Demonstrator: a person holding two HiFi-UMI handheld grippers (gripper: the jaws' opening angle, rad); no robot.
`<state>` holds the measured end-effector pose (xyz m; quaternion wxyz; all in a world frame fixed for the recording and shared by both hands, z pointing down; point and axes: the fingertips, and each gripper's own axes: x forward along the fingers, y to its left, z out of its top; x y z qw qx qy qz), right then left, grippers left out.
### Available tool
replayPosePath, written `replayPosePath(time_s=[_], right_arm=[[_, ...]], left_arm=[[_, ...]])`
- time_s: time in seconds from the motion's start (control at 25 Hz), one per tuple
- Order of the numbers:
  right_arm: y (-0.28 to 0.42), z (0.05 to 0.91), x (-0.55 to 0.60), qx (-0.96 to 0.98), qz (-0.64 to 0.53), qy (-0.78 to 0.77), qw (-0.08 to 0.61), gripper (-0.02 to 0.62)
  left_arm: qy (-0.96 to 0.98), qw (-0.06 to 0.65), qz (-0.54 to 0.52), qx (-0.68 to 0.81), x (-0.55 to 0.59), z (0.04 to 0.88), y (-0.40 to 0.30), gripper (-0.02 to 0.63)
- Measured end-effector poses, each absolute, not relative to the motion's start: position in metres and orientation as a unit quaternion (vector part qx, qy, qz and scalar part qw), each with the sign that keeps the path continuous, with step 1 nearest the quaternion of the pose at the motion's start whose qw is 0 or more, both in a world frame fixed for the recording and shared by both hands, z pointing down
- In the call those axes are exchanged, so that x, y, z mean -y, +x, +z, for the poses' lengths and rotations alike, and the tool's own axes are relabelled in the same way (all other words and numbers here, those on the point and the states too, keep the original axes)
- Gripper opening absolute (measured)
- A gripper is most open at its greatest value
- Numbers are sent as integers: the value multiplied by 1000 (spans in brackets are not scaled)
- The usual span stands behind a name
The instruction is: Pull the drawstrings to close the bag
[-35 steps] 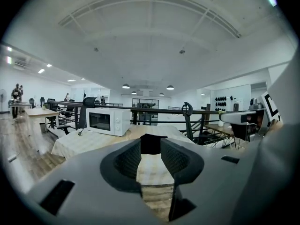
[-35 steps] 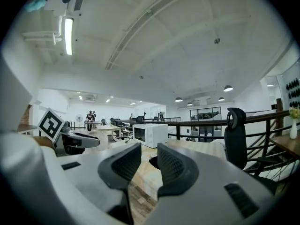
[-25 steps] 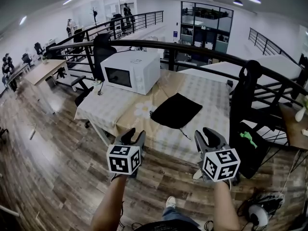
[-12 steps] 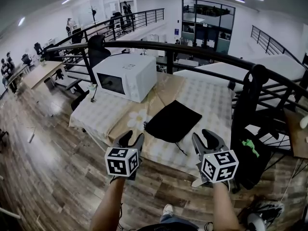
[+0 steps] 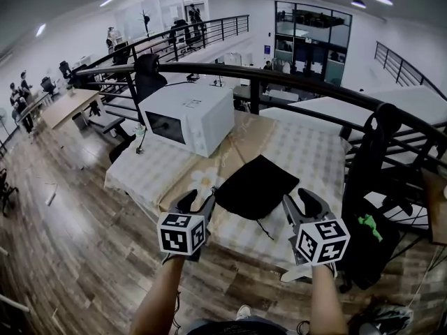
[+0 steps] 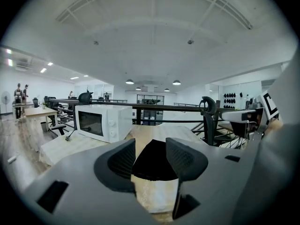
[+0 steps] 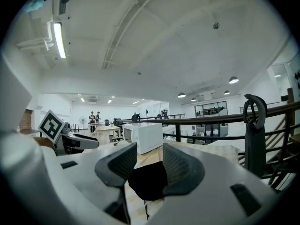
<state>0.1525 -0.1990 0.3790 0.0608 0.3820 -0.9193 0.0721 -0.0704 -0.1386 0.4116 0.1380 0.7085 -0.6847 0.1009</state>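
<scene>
Black drawstring bag [image 5: 255, 185] lies flat on the table [image 5: 150, 169] near its front edge, 1 cord [image 5: 264, 227] trailing toward the person. Left gripper [image 5: 198, 201] and right gripper [image 5: 305, 201] hover short of it, jaws opening, nothing between them. Risk: thin cord slips the pinch, or the jaws catch fabric instead. No legible text.

The bag [image 5: 255, 185] is black, the microwave [image 5: 188, 117] white, the tablecloth [image 5: 314, 152] checked.

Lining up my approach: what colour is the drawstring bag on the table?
Plain black, no pattern. The bag shows best in the head view.
</scene>
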Motion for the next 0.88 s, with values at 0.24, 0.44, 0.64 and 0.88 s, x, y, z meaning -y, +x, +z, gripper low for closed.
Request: replayPosePath(time_s=[0.24,0.44,0.64,0.88], right_arm=[[146,379,210,921,75,378,60,164],[137,382,221,921,73,378,64,167],[129,384,240,915,68,393,65,167],[109,390,263,900,74,425,68,167]], left_arm=[[711,145,91,682,150,408,-75,205],[704,143,89,690,162,408,-89,204],[715,136,89,680,186,411,-102,204],[741,129,93,652,226,413,-121,204]])
